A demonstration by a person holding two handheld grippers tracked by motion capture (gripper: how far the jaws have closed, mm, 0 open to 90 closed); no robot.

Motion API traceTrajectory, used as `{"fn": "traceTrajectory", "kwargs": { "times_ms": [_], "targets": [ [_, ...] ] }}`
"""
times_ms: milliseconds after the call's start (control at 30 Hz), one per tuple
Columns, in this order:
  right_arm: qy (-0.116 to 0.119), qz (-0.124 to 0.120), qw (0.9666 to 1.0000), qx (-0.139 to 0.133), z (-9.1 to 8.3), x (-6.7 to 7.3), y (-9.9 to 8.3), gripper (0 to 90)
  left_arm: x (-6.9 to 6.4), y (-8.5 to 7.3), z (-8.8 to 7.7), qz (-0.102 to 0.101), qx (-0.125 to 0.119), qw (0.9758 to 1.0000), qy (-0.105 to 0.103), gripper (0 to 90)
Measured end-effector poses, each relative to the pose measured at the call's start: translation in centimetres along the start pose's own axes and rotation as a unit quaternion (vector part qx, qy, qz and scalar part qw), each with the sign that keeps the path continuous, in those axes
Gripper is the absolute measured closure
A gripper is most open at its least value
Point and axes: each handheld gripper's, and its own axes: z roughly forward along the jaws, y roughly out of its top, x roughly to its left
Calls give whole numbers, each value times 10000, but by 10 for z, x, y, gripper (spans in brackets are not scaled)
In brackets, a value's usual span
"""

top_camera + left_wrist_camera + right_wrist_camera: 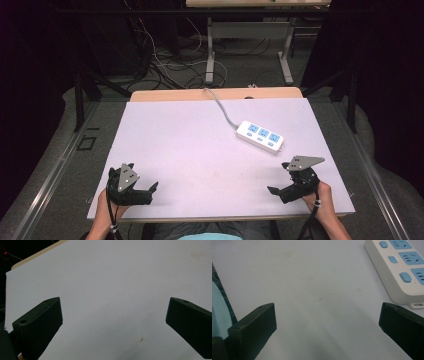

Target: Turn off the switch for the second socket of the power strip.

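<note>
Both grippers sat low at the near edge of the white table (200, 140), nothing between the jaws of either. Left gripper (150, 190) was at about 7 o'clock of the table top, jaws spread wide and released, tips pointing toward 3 o'clock; in the left gripper view (113, 315) bare white surface lay between them. Right gripper (279, 179) was at about 5 o'clock, jaws also spread wide and released, tips pointing toward 9 o'clock; the right gripper view (327, 317) gave the same gap over bare table. Power strip (260, 136), white with three blue sockets, lay flat at about 2 o'clock of the table, slanted, near the right gripper but apart from it, at its 11 o'clock. In the right gripper view the strip (399, 267) was at 1 o'clock, beyond the jaw there, untouched. Its grey cable (220, 105) ran toward 12 o'clock, over the far edge.
</note>
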Motion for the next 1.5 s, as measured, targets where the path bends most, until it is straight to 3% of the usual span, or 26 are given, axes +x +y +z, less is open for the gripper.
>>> {"fn": "traceTrajectory", "kwargs": {
  "times_ms": [600,633,833,900,1500],
  "targets": [
    [2,-1,9999,155,3,-1,2,15,1,-1,2,-10,58,10000,-37,10],
    [-34,-46,10000,42,4,-2,1,15,1,-1,2,-1,58,10000,-32,12],
    [-36,-56,10000,21,7,-3,3,15,1,-1,2,61,29,10000,-19,13],
    [-26,-29,9999,124,6,-2,4,15,1,-1,2,72,34,10000,-30,13],
    [-16,-59,9999,134,13,-4,12,17,-1,0,3,191,58,9998,5,14]
  ]
}}
